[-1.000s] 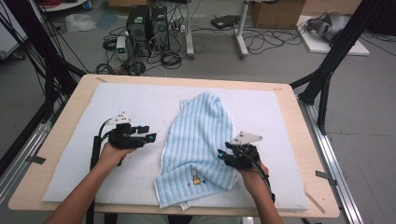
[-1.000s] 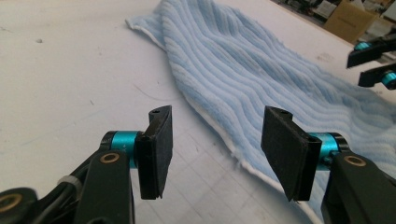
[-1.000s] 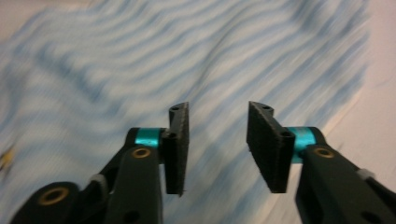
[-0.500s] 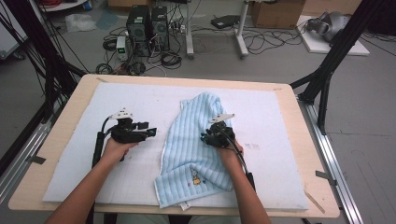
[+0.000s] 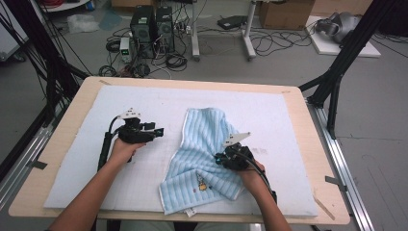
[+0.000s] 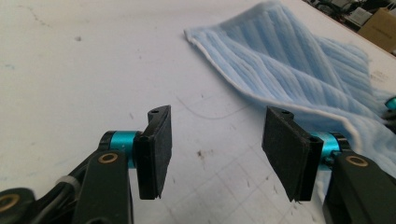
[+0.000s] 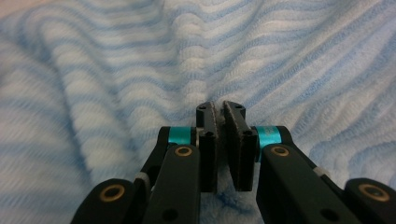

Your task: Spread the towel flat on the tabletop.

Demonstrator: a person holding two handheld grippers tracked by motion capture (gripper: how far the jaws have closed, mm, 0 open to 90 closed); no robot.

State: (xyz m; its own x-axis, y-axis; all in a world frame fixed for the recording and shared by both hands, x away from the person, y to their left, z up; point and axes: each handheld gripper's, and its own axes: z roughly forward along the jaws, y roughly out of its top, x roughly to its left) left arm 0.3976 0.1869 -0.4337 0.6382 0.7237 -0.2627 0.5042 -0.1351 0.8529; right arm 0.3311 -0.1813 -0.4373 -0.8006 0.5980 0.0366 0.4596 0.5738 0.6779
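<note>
A light-blue and white striped towel [image 5: 202,139] lies rumpled on the white mat [image 5: 144,103], with a small printed picture near its front edge. My right gripper [image 5: 220,158] sits over the towel's right part, shut on a fold of the cloth; in the right gripper view the jaws [image 7: 220,112] pinch the striped fabric [image 7: 116,70]. My left gripper [image 5: 159,131] hovers over bare mat just left of the towel, open. In the left gripper view its pads [image 6: 217,149] stand wide apart with nothing between them, and the towel's edge [image 6: 299,60] lies ahead to the right.
The mat covers a wooden table [image 5: 308,103]. Black frame struts [image 5: 337,82] stand at the table's right and left sides. Computer towers [image 5: 151,24] and cables rest on the floor beyond the far edge.
My right gripper went from the towel's right edge leftward over the towel, then drew back toward me, folding the right edge inward. The left gripper barely shifted.
</note>
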